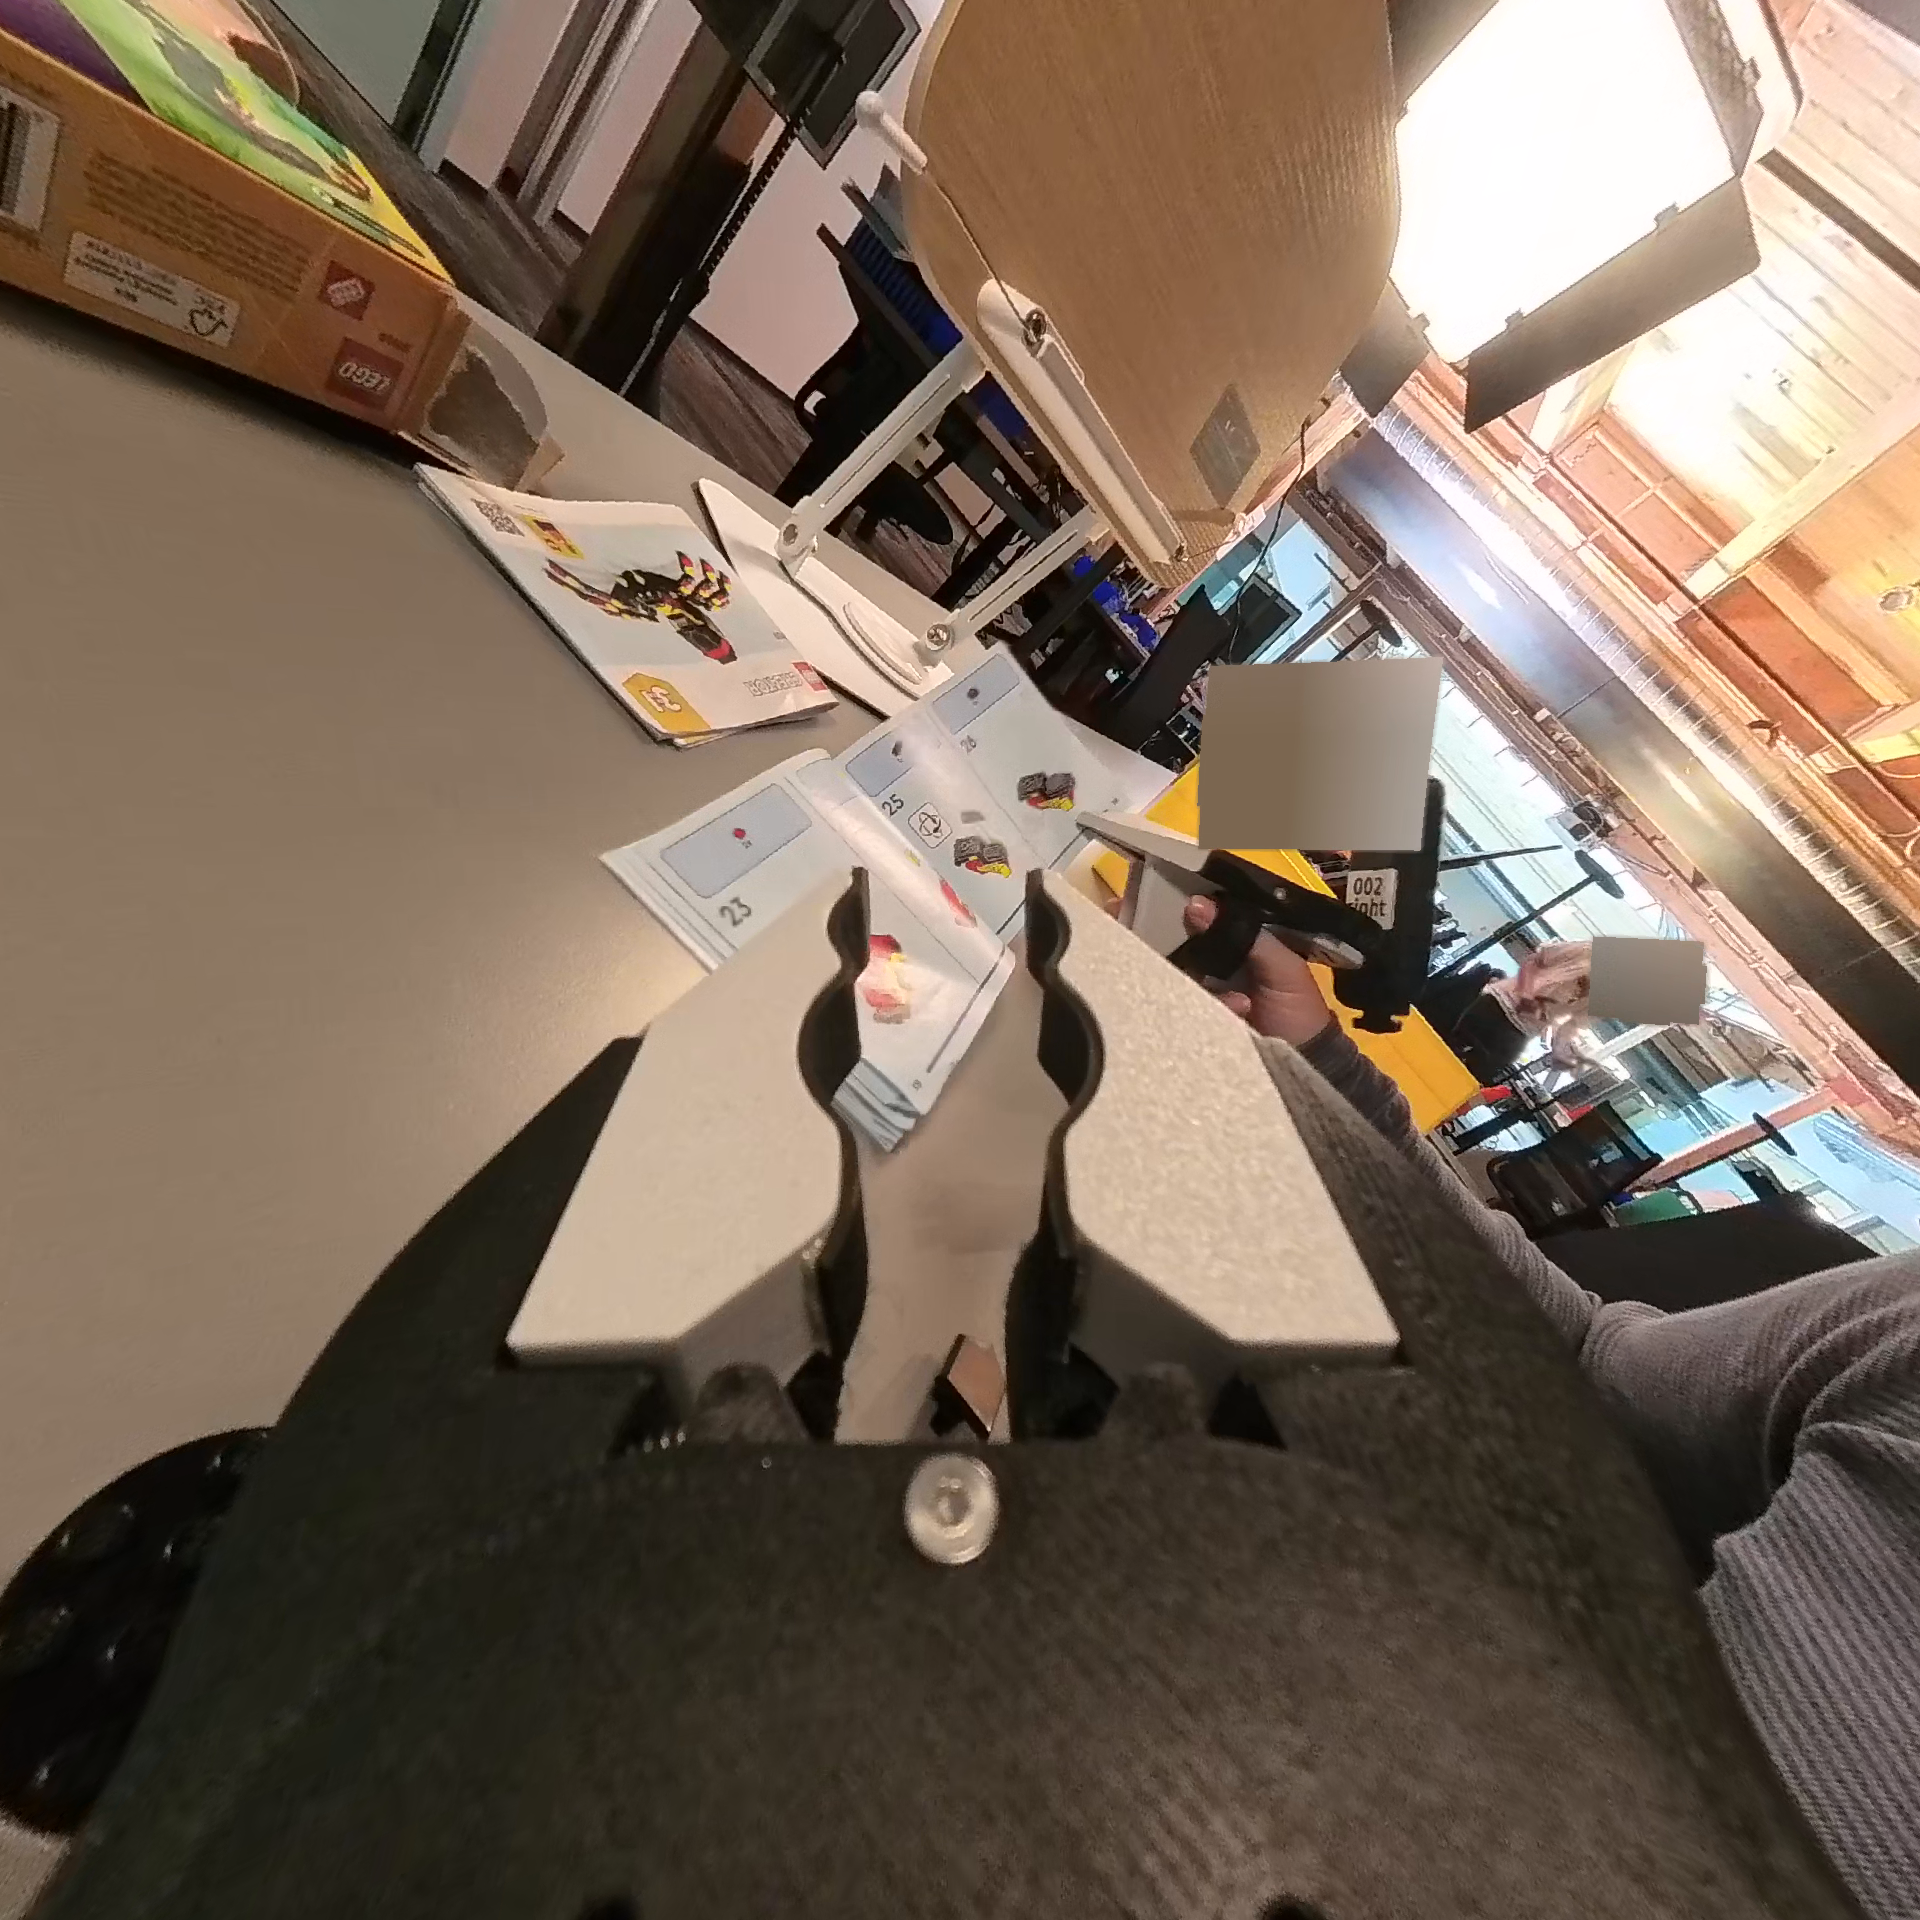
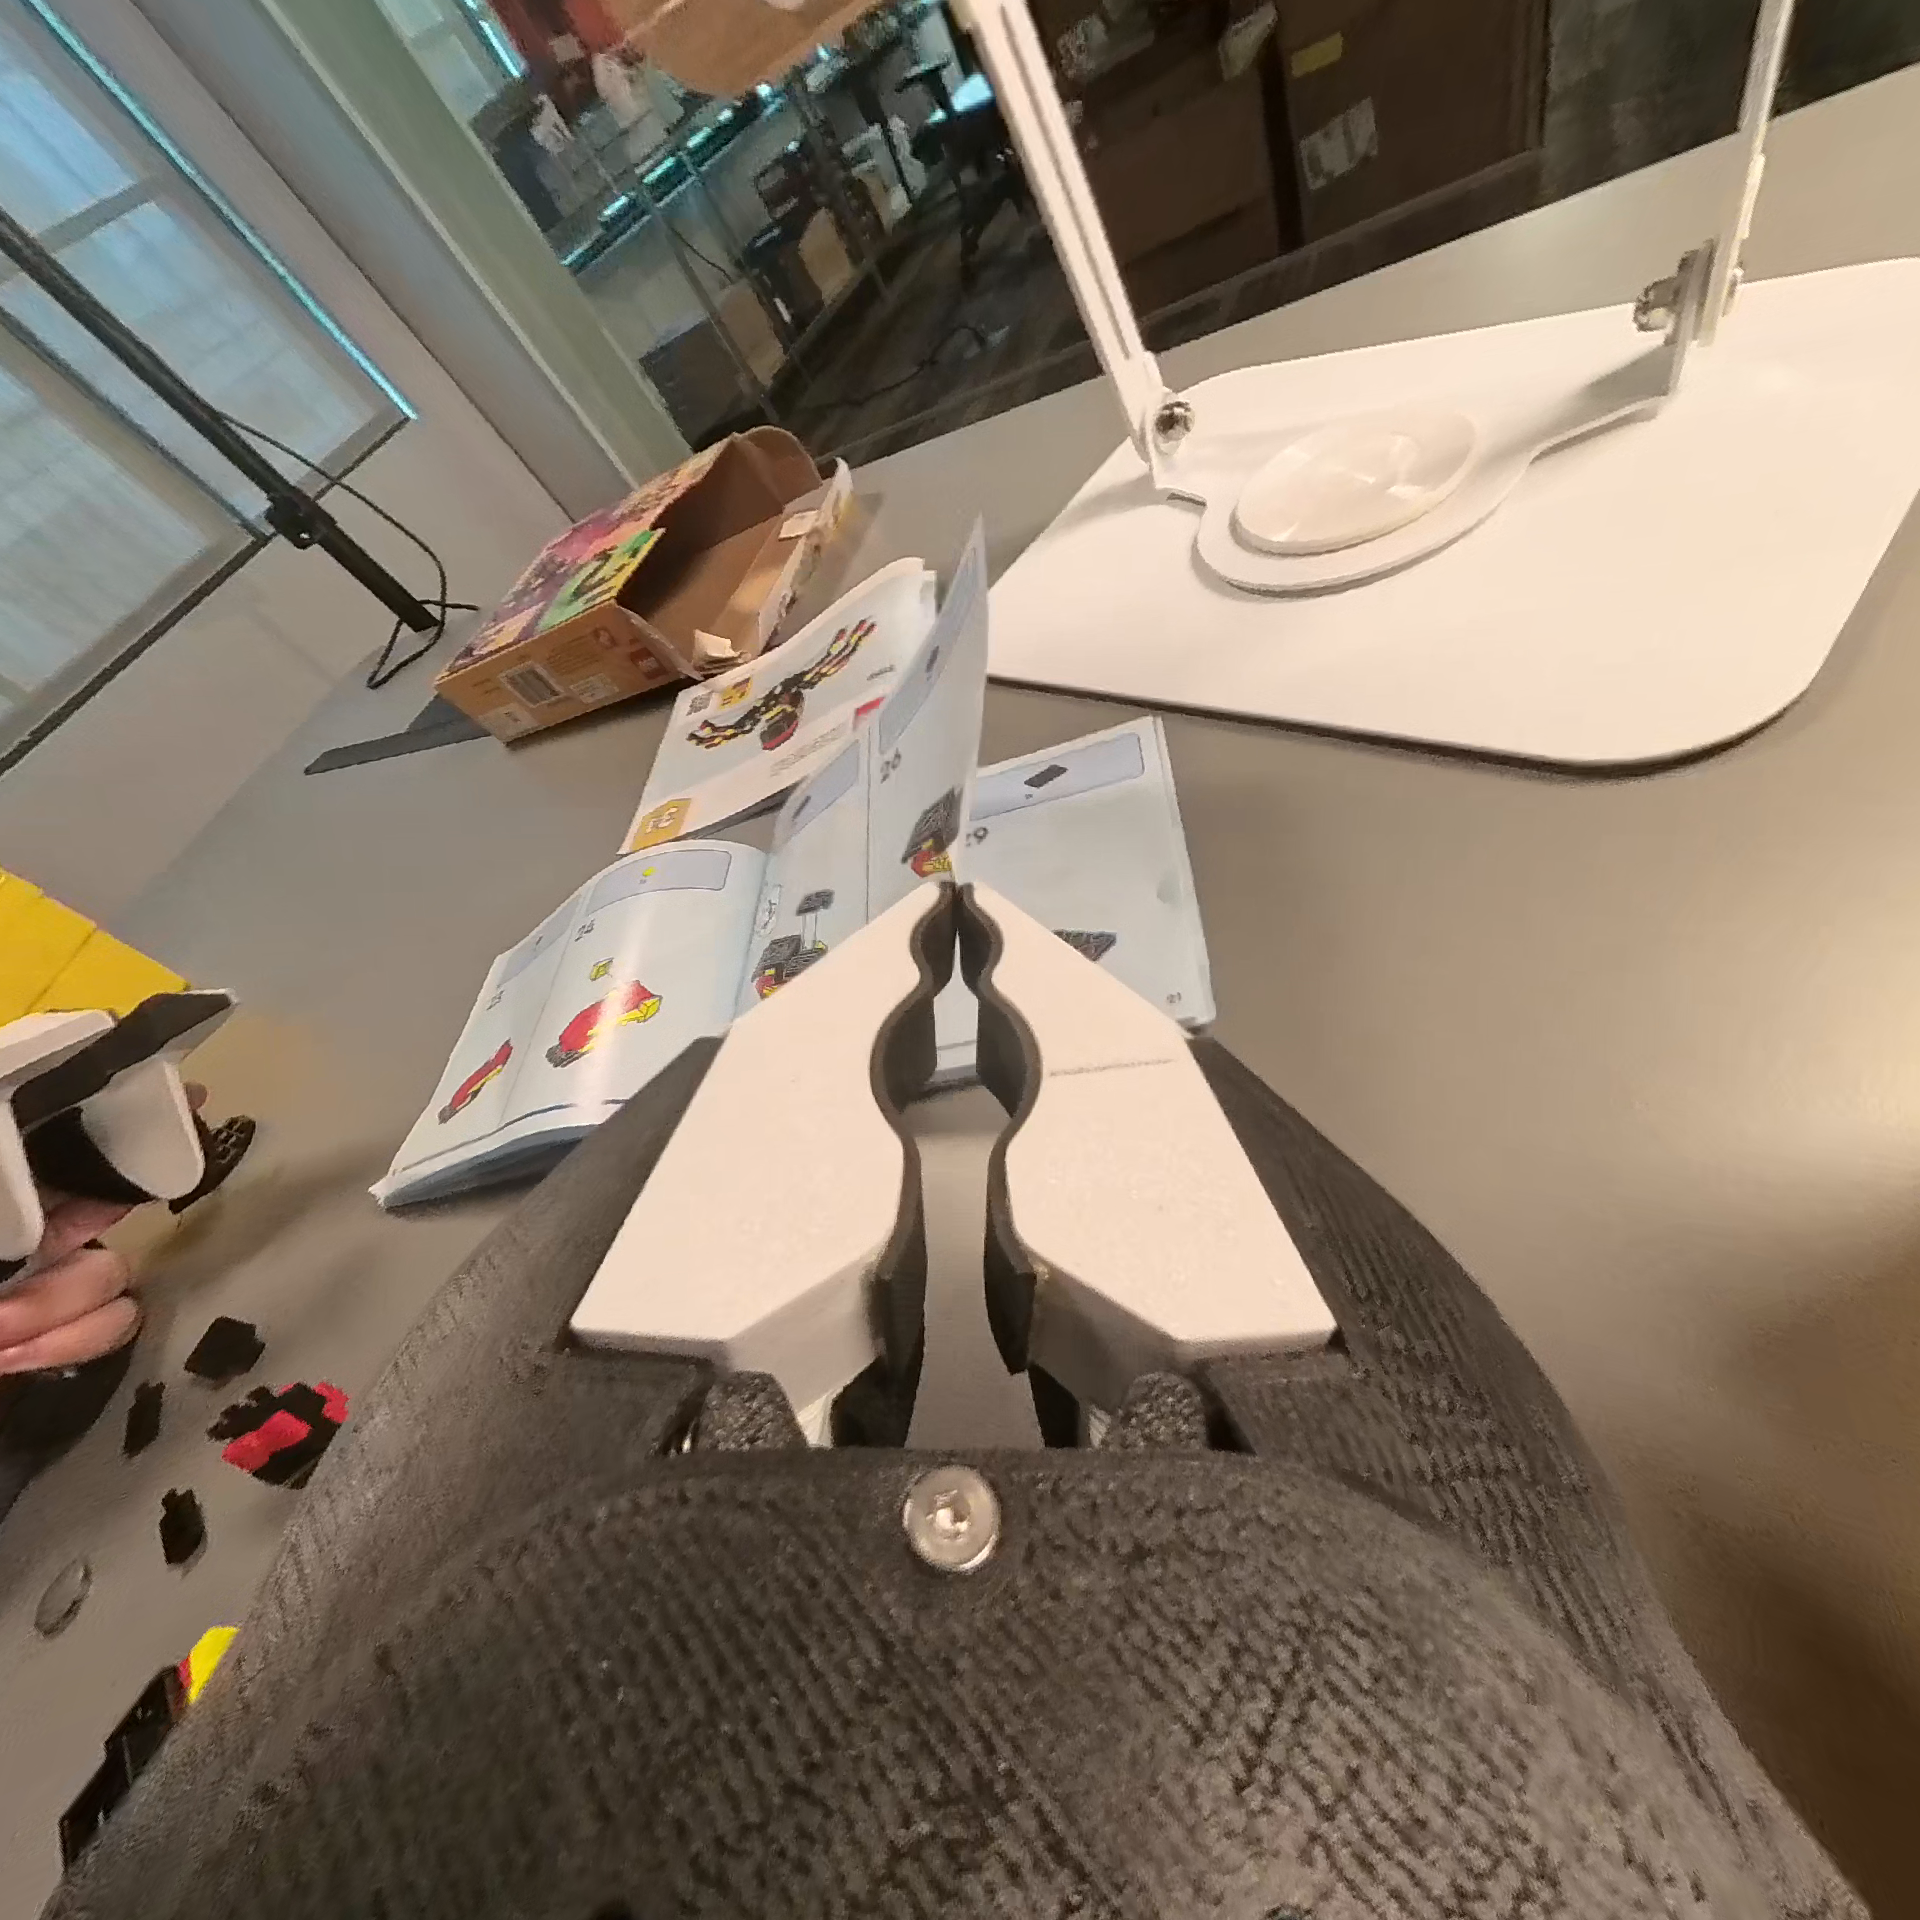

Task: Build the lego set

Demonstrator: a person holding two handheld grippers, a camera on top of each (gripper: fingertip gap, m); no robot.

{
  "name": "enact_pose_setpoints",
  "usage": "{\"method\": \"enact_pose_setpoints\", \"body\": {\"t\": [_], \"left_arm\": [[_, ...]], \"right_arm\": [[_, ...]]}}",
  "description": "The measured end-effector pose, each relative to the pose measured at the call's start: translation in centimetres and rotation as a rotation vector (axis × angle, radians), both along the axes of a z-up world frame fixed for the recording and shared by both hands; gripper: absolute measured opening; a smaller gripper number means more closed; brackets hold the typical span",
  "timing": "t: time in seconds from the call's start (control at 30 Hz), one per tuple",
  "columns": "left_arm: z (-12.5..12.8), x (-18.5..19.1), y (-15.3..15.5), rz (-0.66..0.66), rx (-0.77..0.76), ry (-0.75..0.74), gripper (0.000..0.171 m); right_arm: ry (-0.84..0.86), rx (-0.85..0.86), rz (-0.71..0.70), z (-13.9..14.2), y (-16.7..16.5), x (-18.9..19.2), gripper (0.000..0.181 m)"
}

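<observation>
Grey matte table (image 2: 1455, 1039): an open paper booklet (image 2: 582, 997) was laid flat beyond the left gripper (image 1: 945, 894), jaws parted; one upright page (image 2: 961, 665) was pinched by the right gripper (image 2: 956, 902). Loose bricks (image 2: 275, 1429) were scattered nearby.

Grey counter (image 2: 1455, 1039), matte, carrying the following. Open instruction booklet (image 2: 582, 997) lying flat near the middle, one page (image 2: 961, 665) standing upright. Second, closed booklet (image 2: 769, 727) resting just behind it, partly overlapped. Torn-open cardboard set box (image 2: 582, 644) sitting farther back, beside that booklet. White lamp base (image 2: 1507, 623) occupying the far right side. Loose black bricks (image 2: 223, 1351) and a red-and-black brick assembly (image 2: 281, 1429) lying scattered at the near left. Yellow tray (image 2: 73, 951) sitting at the left edge.
</observation>
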State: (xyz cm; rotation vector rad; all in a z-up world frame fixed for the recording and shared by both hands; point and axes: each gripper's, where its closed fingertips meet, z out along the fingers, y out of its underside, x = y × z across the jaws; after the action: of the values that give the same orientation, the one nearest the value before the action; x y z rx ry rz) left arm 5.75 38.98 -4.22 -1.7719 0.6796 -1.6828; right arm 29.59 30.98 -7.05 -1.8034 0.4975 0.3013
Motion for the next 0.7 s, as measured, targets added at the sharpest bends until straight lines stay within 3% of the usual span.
{"method": "enact_pose_setpoints", "body": {"t": [0.7], "left_arm": [[-0.04, 0.05, -0.01, -0.002, -0.001, 0.002, 0.029]], "right_arm": [[0.030, -0.031, -0.032, -0.56, -0.08, 0.55, 0.000]]}}
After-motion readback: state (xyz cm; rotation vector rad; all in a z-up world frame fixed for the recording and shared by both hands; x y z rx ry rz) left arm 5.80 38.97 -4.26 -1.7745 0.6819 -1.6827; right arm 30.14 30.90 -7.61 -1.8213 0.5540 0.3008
